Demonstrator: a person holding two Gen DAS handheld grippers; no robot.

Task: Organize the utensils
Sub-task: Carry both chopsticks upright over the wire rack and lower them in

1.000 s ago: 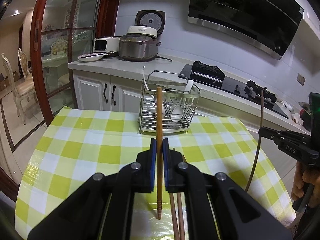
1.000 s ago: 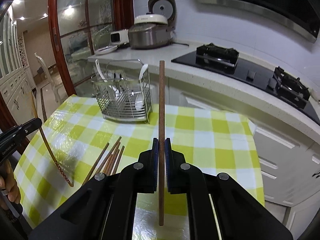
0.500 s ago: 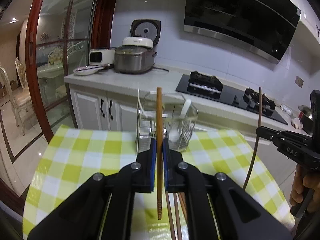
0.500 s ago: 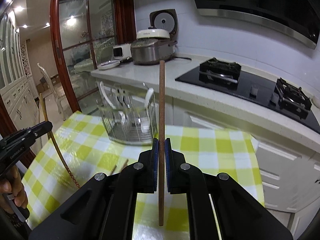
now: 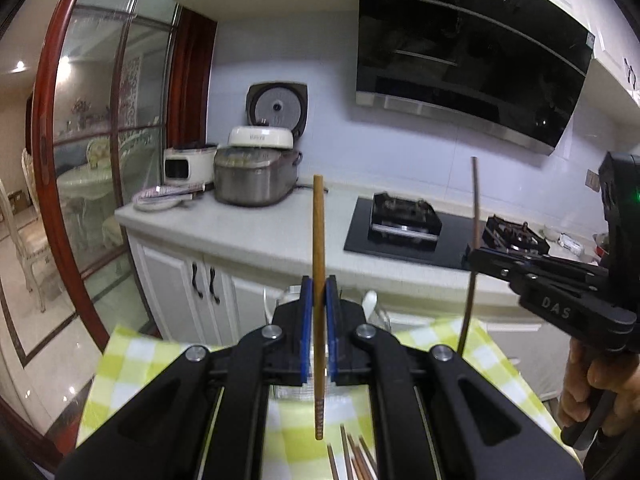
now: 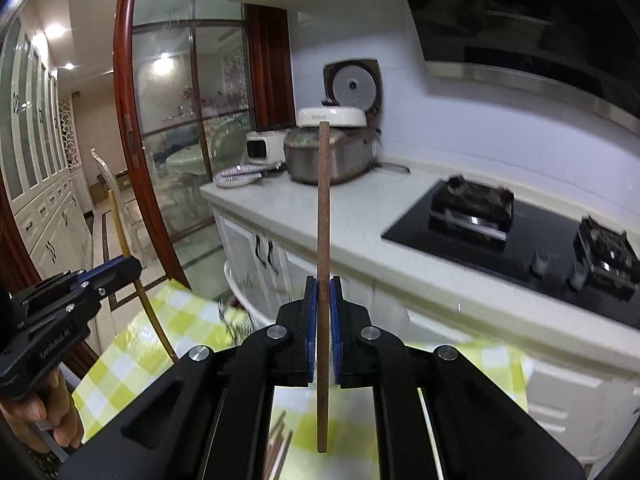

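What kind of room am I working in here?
A home kitchen, by the look of it: a gas hob set into the white countertop, a black range hood above it, and a rice cooker near the glass door.

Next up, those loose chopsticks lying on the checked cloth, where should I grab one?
Take an outer loose chopstick near mid-length, from above, jaws across its width. They lie flat, bunched side by side, so an edge one gives the fingers room. Both hand-held grippers already hold sticks.
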